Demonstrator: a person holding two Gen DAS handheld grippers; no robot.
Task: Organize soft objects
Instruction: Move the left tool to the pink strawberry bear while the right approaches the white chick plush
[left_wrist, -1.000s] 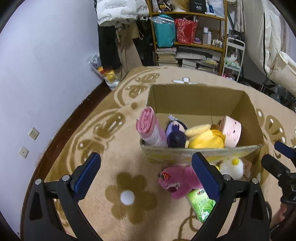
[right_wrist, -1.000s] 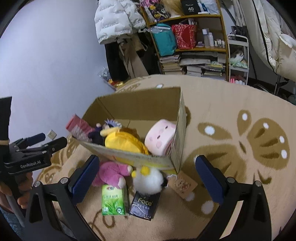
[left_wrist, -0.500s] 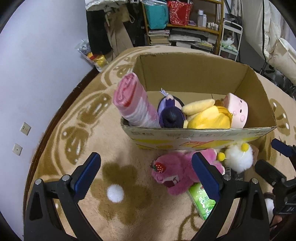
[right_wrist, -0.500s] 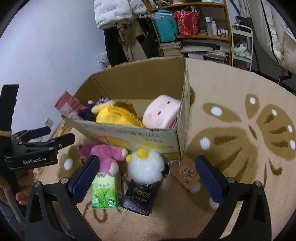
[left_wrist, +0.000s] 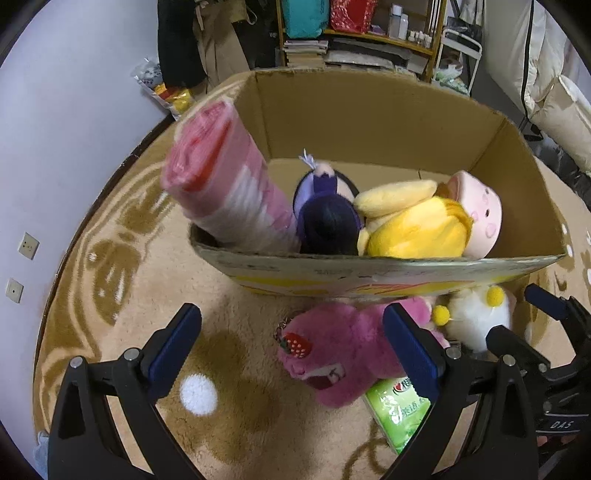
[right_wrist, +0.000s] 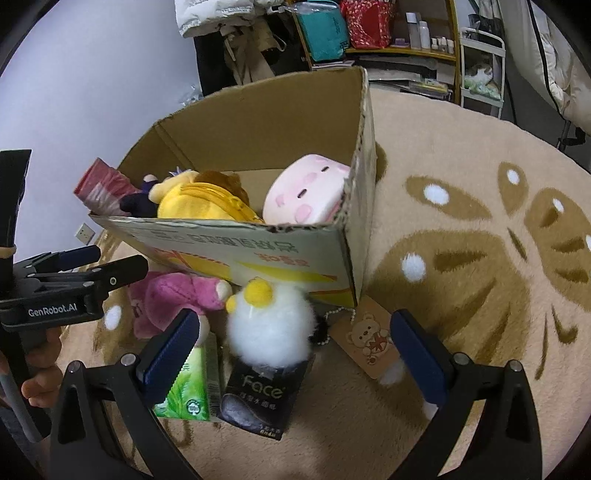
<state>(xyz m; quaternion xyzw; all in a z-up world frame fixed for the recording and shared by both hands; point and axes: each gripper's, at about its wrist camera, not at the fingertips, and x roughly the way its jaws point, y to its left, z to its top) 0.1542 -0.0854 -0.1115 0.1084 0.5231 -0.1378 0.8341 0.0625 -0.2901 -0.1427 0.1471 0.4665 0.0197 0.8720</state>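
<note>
An open cardboard box (left_wrist: 369, 107) (right_wrist: 295, 251) on the rug holds a rolled pink blanket (left_wrist: 225, 184), a dark purple doll (left_wrist: 328, 218), a yellow plush (left_wrist: 413, 225) (right_wrist: 199, 199) and a pink pig plush (left_wrist: 480, 210) (right_wrist: 306, 192). In front of the box lie a magenta bear plush (left_wrist: 343, 354) (right_wrist: 177, 295), a white fluffy chick (left_wrist: 476, 321) (right_wrist: 269, 325), a green tissue pack (left_wrist: 402, 410) (right_wrist: 188, 391) and a black tissue pack (right_wrist: 258, 398). My left gripper (left_wrist: 291, 350) hangs open just above the bear. My right gripper (right_wrist: 291, 350) stands open over the chick.
A beige rug with brown flower shapes (right_wrist: 480, 258) covers the floor. A paper tag with a bear print (right_wrist: 365, 336) lies right of the chick. Shelves with bags and books (left_wrist: 351, 33) stand behind the box. A white wall with sockets (left_wrist: 27, 245) runs along the left.
Both grippers have moved forward and down toward the box, so the box and the toys in front of it look larger. Both stay open. No toy has shifted.
</note>
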